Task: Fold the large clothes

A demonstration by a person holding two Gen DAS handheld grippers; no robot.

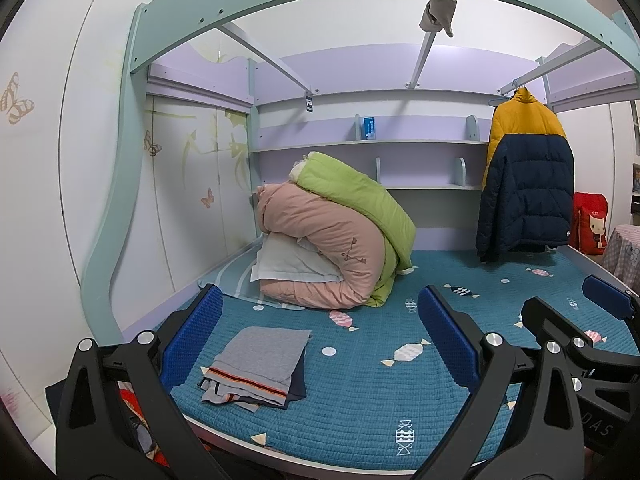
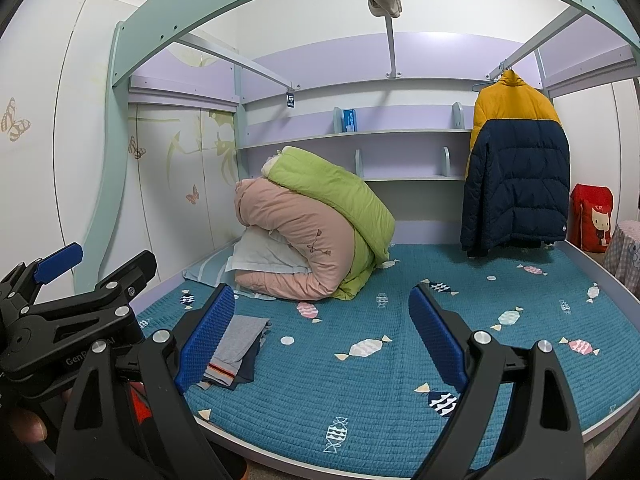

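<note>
Left gripper [image 1: 320,344] and right gripper [image 2: 322,344] hover side by side above the near edge of the bed [image 1: 400,392], each with its jaws wide apart and holding nothing. A folded stack of clothes [image 1: 256,364], grey on top with a striped hem and a dark layer beneath, lies on the teal quilted cover at the front left, just under the left gripper's left finger. The only large garment in view that is not folded is the yellow-and-navy puffer jacket [image 2: 516,168], which hangs from a rail at the far right with its hem just above the bed; it is probably the next piece, though that is a judgement. Risks from here: the padded, slippery shell may slide from a shallow pinch; a pull made before the hanger is freed could jam it on the rail; and spreading the jacket could sweep the finished stack askew. The rolled pink and green duvets [image 1: 340,232], resting on a pillow [image 1: 288,260], fill the back left and narrow the free area for laying the jacket flat. A grey cloth [image 1: 438,12] dangles from the overhead frame, and a red cushion [image 2: 592,216] stands beyond the jacket.
</note>
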